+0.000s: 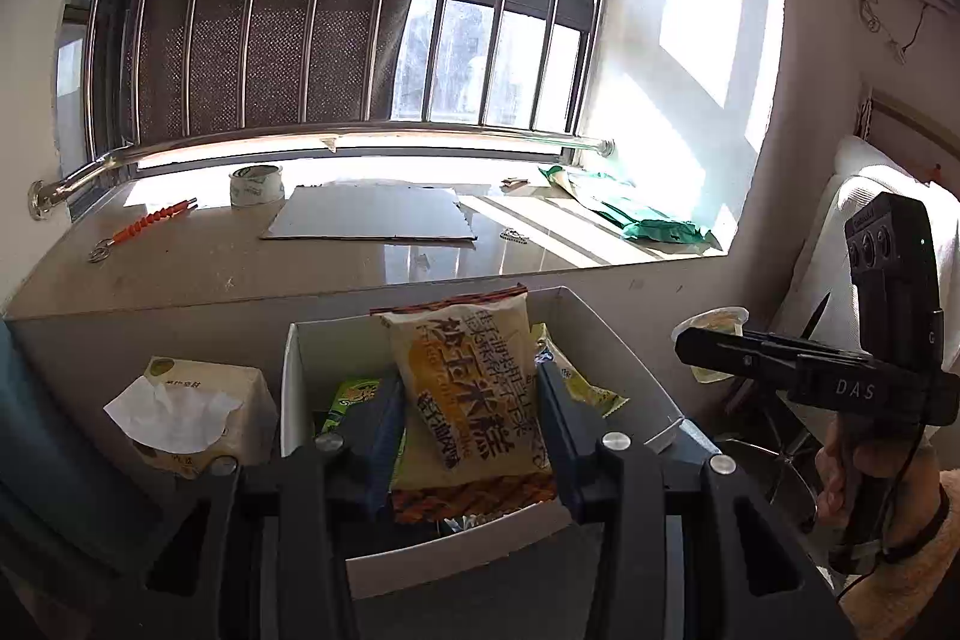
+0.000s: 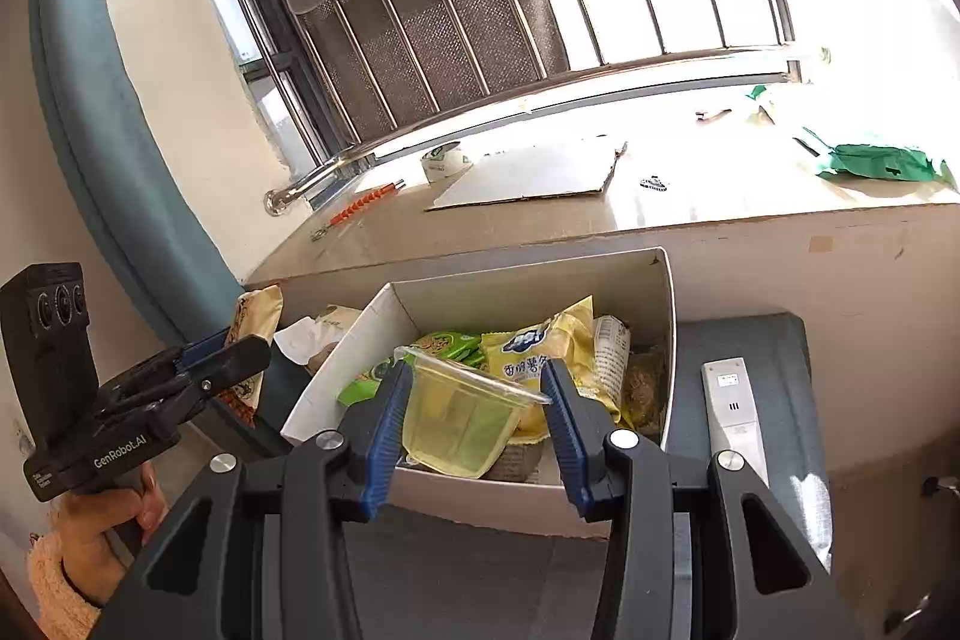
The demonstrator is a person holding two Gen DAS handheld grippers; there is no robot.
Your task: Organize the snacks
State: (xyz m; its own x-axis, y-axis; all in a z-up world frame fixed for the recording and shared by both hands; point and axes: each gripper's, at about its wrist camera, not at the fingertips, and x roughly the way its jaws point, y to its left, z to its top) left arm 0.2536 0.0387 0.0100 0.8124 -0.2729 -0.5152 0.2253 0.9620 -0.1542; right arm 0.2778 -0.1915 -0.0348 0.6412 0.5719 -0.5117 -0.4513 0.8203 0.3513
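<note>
A white box (image 1: pixel 624 358) stands below the window ledge and holds several snack packets (image 2: pixel 540 346). My left gripper (image 1: pixel 468 418) is shut on a yellow rice-cake packet (image 1: pixel 465 388) and holds it upright over the box. My right gripper (image 2: pixel 474 406) is shut on a clear yellow jelly cup (image 2: pixel 459 415) over the box's (image 2: pixel 663 316) near edge. The right gripper also shows in the left wrist view (image 1: pixel 714 349), with the cup (image 1: pixel 711 325) at its tip. The left gripper shows in the right wrist view (image 2: pixel 240 352), with the packet (image 2: pixel 258 310) in it.
A tissue box (image 1: pixel 192 409) stands left of the white box. A white remote (image 2: pixel 735 418) lies on the grey seat to its right. The ledge carries cardboard (image 1: pixel 366 220), a tape roll (image 1: pixel 256 184), an orange tool (image 1: pixel 150 220) and a green bag (image 1: pixel 648 220).
</note>
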